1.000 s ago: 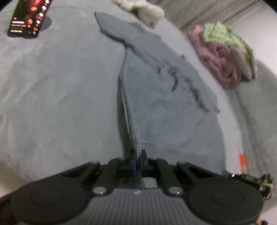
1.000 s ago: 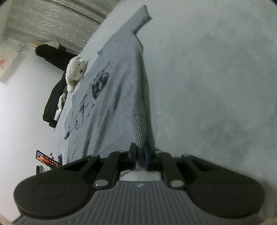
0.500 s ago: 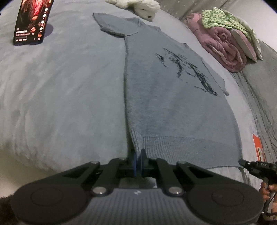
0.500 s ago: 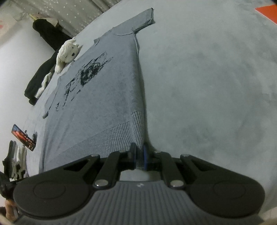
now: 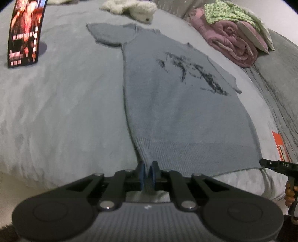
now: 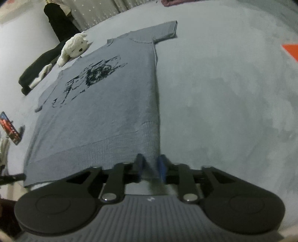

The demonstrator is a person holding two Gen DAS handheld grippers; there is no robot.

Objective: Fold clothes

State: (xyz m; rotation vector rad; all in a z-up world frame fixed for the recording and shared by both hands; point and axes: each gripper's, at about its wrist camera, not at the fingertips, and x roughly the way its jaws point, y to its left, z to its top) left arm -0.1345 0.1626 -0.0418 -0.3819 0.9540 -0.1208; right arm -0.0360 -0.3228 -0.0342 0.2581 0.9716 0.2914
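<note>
A grey-blue knit short-sleeved sweater (image 5: 177, 111) with a black print lies flat and spread out on the grey bed cover, hem towards me. My left gripper (image 5: 148, 169) is shut on the hem's left corner, low over the bed edge. In the right wrist view the sweater (image 6: 111, 102) runs away from my right gripper (image 6: 150, 163). Its jaws stand parted, and the hem's right corner lies loose between them. The right gripper's tip (image 5: 275, 164) and a hand also show at the far right of the left wrist view.
A lit phone (image 5: 24, 35) stands propped at the far left of the bed. A white plush toy (image 5: 134, 9) lies past the collar. Folded pink and green bedding (image 5: 232, 46) is stacked at the far right. An orange card (image 5: 279, 147) lies near the right hem. Black clothes (image 6: 41, 63) lie beyond the plush.
The sweater has been lowered and pulled flat onto the bed. The right gripper's jaws have parted around the hem corner. The left gripper stays shut.
</note>
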